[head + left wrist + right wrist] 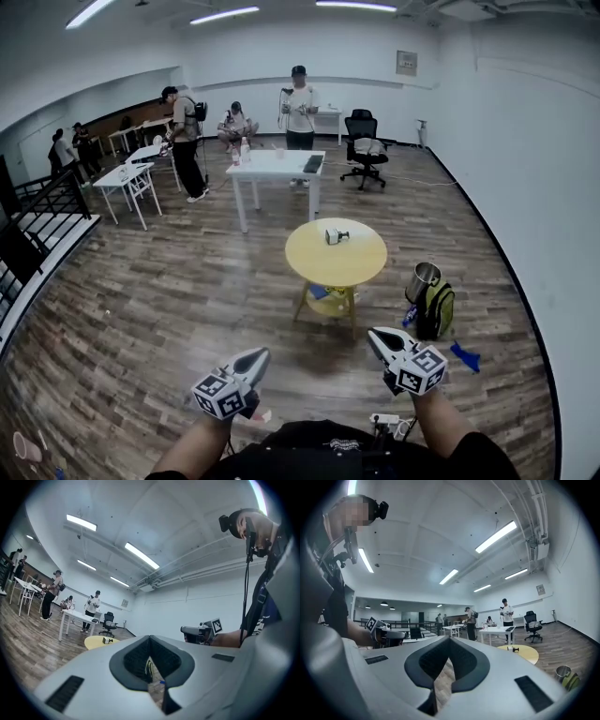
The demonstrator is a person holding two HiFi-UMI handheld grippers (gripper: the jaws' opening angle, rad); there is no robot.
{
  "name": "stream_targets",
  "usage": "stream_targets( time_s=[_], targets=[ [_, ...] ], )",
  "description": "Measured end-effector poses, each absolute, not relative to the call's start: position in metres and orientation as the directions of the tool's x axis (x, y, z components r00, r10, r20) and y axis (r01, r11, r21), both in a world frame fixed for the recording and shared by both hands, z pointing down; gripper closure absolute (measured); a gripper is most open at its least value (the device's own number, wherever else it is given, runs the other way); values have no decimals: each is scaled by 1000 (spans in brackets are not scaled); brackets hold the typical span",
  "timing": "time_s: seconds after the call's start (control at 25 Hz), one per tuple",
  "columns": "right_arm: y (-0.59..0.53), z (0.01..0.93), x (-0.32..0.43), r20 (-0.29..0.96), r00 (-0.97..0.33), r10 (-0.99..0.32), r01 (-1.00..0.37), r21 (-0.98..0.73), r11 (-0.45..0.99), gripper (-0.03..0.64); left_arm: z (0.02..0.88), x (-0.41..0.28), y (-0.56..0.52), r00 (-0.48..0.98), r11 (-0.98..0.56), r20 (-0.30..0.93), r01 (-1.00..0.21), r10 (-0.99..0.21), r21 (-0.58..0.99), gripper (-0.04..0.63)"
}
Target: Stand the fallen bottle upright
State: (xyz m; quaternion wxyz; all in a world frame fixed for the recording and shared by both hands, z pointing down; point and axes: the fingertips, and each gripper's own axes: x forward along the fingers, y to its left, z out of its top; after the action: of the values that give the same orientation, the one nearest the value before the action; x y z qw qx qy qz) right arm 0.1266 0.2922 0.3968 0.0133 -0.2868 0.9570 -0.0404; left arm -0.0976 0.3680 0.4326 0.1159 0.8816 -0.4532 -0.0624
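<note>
White left gripper (255, 358): pressed together, empty | right gripper (377, 336): pressed together, empty | bottle (335, 235) lying on yellow table (319, 267)

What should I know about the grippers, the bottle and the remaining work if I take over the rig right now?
Left gripper: shut, with nothing in it, held low in front of the person and well short of the table.
Right gripper: shut, with nothing in it, beside the left one.
Bottle: lying on its side on the round yellow table, toward the far part of the top, nothing else on the top.
Done: nothing yet; the bottle is untouched.
Left: go up to the table, open one gripper, grip the bottle, tip it upright and let go.
</note>
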Motion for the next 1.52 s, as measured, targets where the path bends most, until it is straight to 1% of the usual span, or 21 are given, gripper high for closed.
stream_targets(
  time_s=[0.36, 0.48, 0.6, 0.84, 1.12, 1.28, 1.52],
  targets=[
    [204, 398, 201, 9, -842, -540, -538, -89, 838, 594, 433, -22, 283, 578, -557, -4, -784, -816, 274, 578],
    [185, 405, 212, 14, -837, -547, -545, -107, 832, 594, 437, -13, 262, 583, -559, 7, -782, -812, 277, 578],
    [166, 413, 208, 20, -833, -553, -552, -110, 827, 594, 442, -18, 241, 590, -564, 9, -776, -807, 281, 578],
    [123, 424, 160, 49, -821, -569, -570, -105, 815, 594, 451, -61, 191, 619, -593, -14, -744, -785, 307, 578],
    [60, 415, 64, 29, -778, -628, -627, -97, 773, 594, 450, -170, 117, 659, -630, -16, -712, -752, 310, 578],
    [24, 413, 17, 18, -749, -663, -660, -117, 742, 594, 446, -220, 74, 691, -661, -9, -688, -723, 300, 578],
    [-21, 427, -24, 39, -727, -685, -683, -138, 717, 594, 456, -259, 18, 719, -680, -1, -656, -695, 326, 578]
  ],
)
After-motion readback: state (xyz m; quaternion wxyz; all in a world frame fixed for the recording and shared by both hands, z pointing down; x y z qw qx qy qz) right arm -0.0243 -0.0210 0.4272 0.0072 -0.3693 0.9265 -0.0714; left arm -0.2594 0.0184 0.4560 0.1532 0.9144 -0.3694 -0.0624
